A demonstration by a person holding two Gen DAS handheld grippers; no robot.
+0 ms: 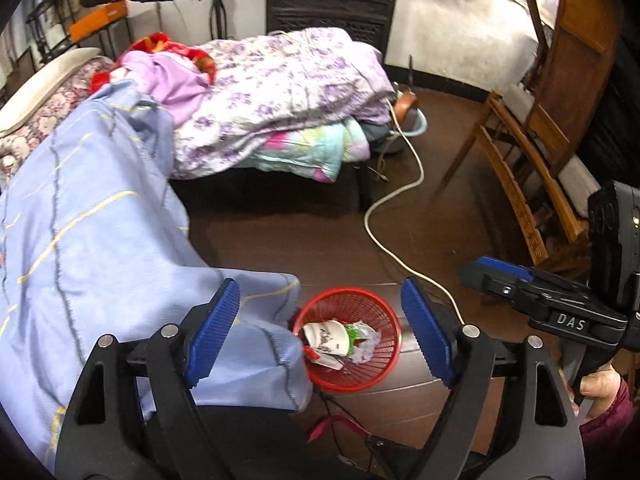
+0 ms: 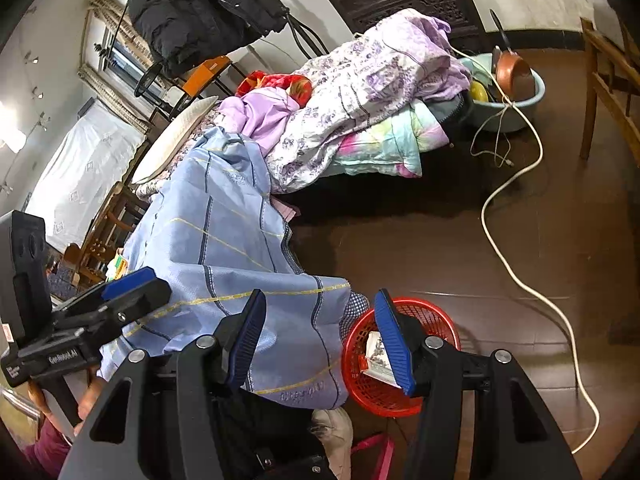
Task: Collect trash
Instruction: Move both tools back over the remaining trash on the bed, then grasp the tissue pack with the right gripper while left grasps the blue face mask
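Left gripper point(image 1: 320, 334) open above red basket point(image 1: 384, 376), trash point(image 1: 332, 342) inside

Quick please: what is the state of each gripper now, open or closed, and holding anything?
Left gripper: open, holding nothing, above the red basket.
Right gripper: open, holding nothing.

The red mesh plastic wastebasket point(image 2: 400, 396) is half blocked in the right wrist view, the right claw's blue ribbed pad point(image 2: 394, 346) sits across it. The crumpled white paper trash point(image 1: 326, 338) inside is a jumble, can't read any print. The light blue striped bedsheet point(image 1: 100, 220) covers the basket's left rim.
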